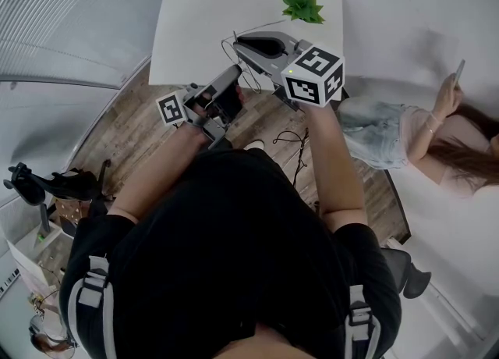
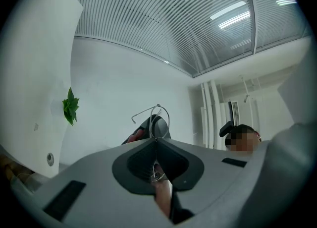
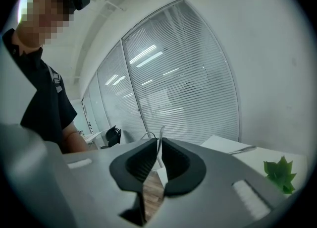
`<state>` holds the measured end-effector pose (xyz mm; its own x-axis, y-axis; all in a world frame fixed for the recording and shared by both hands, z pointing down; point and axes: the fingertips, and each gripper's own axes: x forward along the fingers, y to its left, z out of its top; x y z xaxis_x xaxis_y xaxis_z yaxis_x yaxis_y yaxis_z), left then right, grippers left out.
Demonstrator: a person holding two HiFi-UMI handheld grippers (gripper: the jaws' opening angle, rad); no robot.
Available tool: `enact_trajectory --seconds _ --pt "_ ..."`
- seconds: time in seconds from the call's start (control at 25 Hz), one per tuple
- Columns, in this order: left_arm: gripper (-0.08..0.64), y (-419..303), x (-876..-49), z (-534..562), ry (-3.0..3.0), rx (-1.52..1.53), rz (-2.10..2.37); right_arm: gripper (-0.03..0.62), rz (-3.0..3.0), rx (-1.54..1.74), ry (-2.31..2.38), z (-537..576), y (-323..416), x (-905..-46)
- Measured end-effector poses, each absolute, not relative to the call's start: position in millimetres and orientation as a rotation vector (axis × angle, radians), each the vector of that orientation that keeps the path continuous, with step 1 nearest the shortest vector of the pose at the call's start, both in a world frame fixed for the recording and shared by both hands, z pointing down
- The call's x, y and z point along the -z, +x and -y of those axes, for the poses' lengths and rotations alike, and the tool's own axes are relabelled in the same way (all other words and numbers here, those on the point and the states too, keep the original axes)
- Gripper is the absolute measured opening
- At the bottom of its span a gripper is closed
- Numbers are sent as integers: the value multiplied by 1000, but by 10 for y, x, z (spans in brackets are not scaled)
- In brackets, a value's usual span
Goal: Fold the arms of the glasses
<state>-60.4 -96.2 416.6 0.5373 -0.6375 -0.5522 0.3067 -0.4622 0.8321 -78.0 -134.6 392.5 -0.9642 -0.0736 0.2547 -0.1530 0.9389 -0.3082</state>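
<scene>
The glasses (image 1: 251,78) are thin wire ones, held in the air over the floor in front of the white table (image 1: 210,22). My left gripper (image 1: 237,73) points up and is shut on the frame. One wire rim (image 2: 159,114) loops out just past its tips (image 2: 156,140). My right gripper (image 1: 236,44) reaches in from the right, opposite it. A thin wire arm (image 3: 160,138) stands between that gripper's (image 3: 159,146) jaws, which are parted by a narrow slit. In the left gripper view the right gripper (image 2: 147,127) shows just behind the rim.
A green leafy sprig (image 1: 302,5) lies on the table's far right corner. A person (image 1: 437,135) sits at the right holding a phone. Cables (image 1: 290,140) trail on the wooden floor below the grippers. Black gear on stands (image 1: 54,184) is at the left.
</scene>
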Motion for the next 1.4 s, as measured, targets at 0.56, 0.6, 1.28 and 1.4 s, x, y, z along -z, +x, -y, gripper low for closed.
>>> enact_trajectory --seconds 0.56,0.6,1.28,1.4 --pt "14 -578 -4125 941 1738 1114 227 28 2842 -539 16 1258 -829 -3883" --pt "14 -575 -4127 942 1737 1115 220 28 2846 -556 6 1258 -826 -3885" --pt "14 -576 -4061 928 1744 1158 180 86 2868 -602 11 1317 -717 -3841" --pt "14 -590 -4070 934 1745 1164 185 101 2876 -575 45 1363 -674 -3823"
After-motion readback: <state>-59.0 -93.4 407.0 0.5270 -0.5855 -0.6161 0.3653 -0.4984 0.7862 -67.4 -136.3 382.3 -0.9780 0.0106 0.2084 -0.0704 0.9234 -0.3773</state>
